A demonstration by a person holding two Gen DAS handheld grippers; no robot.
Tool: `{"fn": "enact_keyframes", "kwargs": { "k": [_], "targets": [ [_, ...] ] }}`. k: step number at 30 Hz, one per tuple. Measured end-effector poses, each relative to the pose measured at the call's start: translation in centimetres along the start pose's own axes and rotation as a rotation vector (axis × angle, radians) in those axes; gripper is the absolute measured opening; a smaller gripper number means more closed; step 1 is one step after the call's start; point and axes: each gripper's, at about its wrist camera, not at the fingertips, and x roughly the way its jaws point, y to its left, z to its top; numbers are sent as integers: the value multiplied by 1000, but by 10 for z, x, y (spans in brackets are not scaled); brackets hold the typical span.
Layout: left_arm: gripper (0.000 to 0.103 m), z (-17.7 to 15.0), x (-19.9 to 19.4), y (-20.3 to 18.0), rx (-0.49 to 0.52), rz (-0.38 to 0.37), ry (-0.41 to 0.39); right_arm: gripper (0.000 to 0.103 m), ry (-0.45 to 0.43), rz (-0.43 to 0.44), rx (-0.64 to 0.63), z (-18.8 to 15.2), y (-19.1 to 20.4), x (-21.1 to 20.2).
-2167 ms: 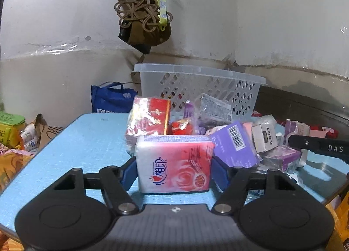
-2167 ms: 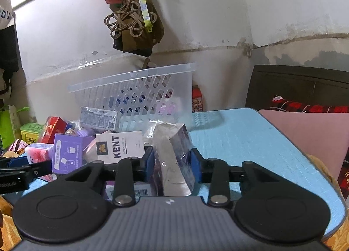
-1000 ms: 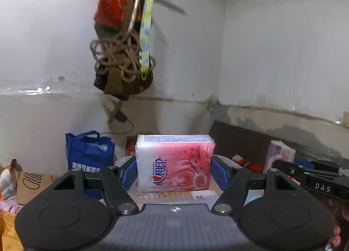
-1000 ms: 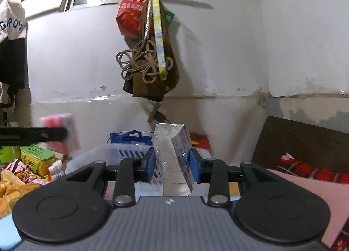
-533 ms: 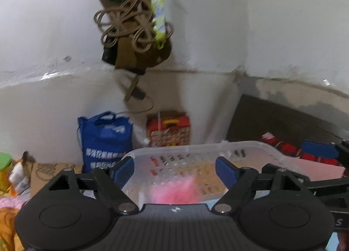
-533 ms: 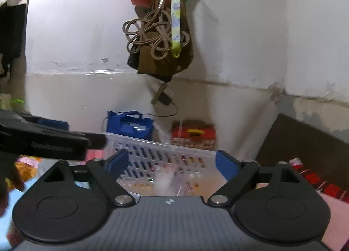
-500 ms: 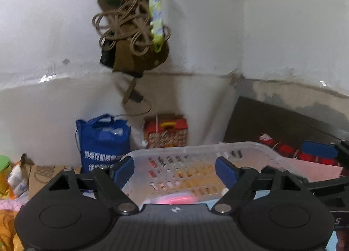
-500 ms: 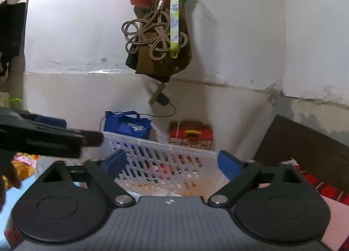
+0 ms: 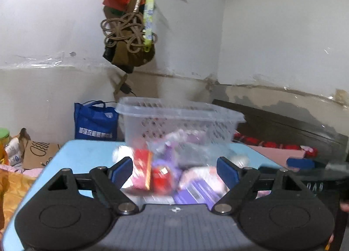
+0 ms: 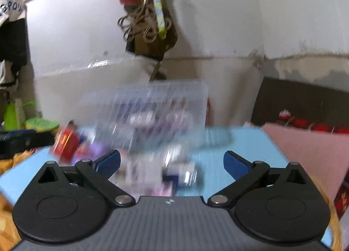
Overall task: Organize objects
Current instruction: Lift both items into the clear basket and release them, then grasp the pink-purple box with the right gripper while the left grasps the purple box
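- While blurred, packets [image 9: 165, 170] lie heaped before the clear basket [image 9: 178, 120] on the blue table [image 9: 87, 152].
- Left gripper [image 9: 174, 170] and right gripper [image 10: 172, 161]: fingers spread wide, empty, above the heap.

The basket [image 9: 178, 117] is translucent, perforated plastic with a smooth rim. The worktop [image 9: 87, 152] looks matt and pale blue. The left gripper [image 9: 174, 171] has matt black plastic arms, ribbed grey housing, shiny metal pivot pins and blue pads [image 9: 121, 171]. The packets [image 9: 152, 172] look glossy, foil-wrapped. The bag [image 9: 94, 121] looks like woven cloth.
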Motion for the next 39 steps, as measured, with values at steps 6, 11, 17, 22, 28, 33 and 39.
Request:
{"fn": "enact_keyframes", "kwargs": {
  "k": [6, 11, 17, 22, 28, 33, 39],
  "targets": [
    [85, -17, 8, -12, -2, -61, 34, 88, 34, 20, 61, -21, -6, -7],
    [84, -27, 13, -21, 4, -60, 67, 81, 55, 38, 49, -26, -2, -6],
    [84, -36, 20, -23, -25, -50, 95, 81, 51, 34, 47, -31, 2, -5],
    [84, -39, 35, -18, -60, -43, 122, 77, 77, 66, 78, -34, 1, 7],
    [84, -42, 40, -15, -78, -35, 133, 65, 78, 101, 77, -34, 3, 9],
    [83, -41, 45, -19, -74, -44, 134, 66, 80, 105, 99, -35, -3, 8],
    [78, -41, 48, -19, -77, -39, 135, 73, 86, 104, 77, -32, -4, 13]
  ]
}}
